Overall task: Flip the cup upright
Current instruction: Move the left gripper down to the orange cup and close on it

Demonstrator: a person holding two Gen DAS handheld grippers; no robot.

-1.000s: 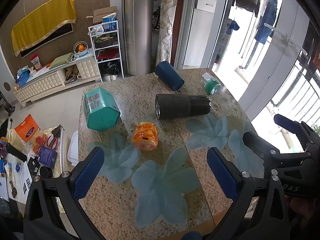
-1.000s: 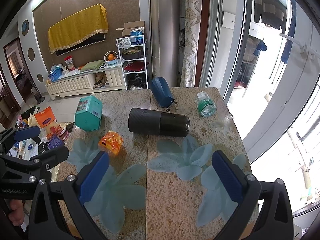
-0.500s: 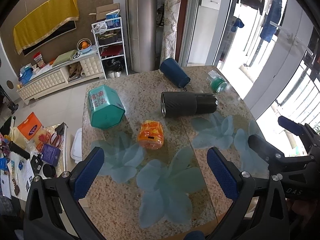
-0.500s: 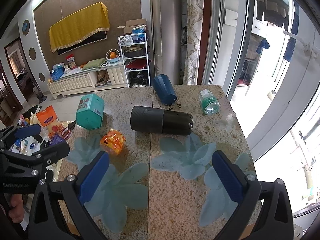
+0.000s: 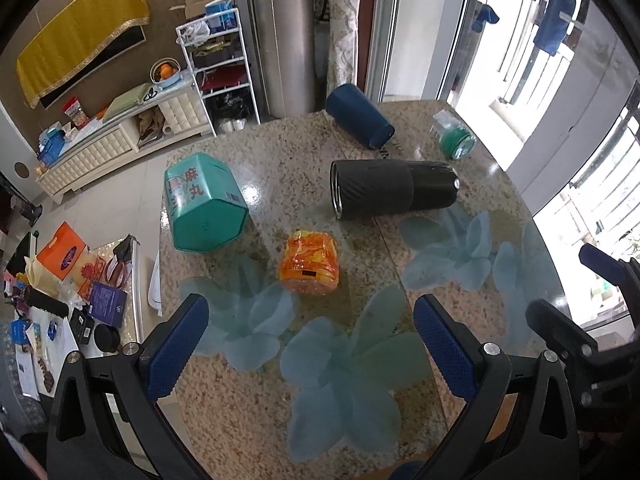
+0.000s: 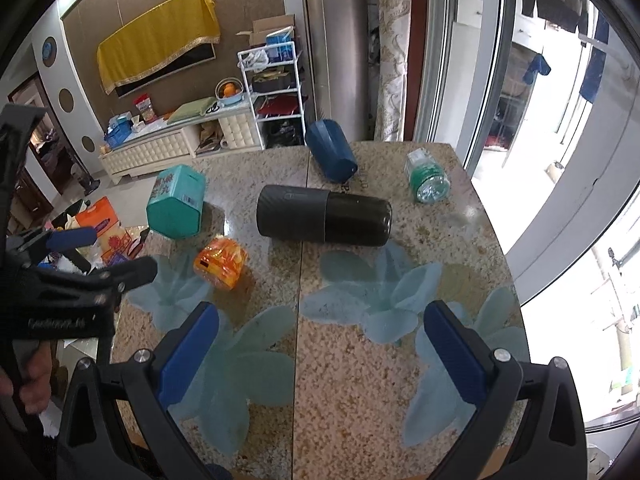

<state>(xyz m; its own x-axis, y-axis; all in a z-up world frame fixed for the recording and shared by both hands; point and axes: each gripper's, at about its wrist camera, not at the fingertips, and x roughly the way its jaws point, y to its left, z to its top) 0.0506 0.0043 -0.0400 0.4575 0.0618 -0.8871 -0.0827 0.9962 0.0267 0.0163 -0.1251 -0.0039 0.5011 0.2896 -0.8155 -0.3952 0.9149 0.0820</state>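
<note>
A black cup [image 5: 394, 193] lies on its side in the middle of the stone table [image 5: 360, 432], open mouth to the left; it also shows in the right wrist view [image 6: 324, 220]. A dark blue cup [image 5: 359, 121] lies on its side behind it, also in the right wrist view [image 6: 330, 156]. My left gripper [image 5: 310, 340] is open and empty above the table's near part. My right gripper [image 6: 320, 346] is open and empty, right of the left one. Both are well short of the cups.
A teal hexagonal box [image 5: 202, 202], an orange jar [image 5: 309, 262] and a green bottle [image 5: 454, 140] lie on the table. The floor at left holds bags and clutter [image 5: 60, 280]. A glass door [image 6: 540, 120] is at right.
Both grippers have moved forward over the table toward the cups, so the objects appear nearer. Both stay open. No object on the table has moved.
</note>
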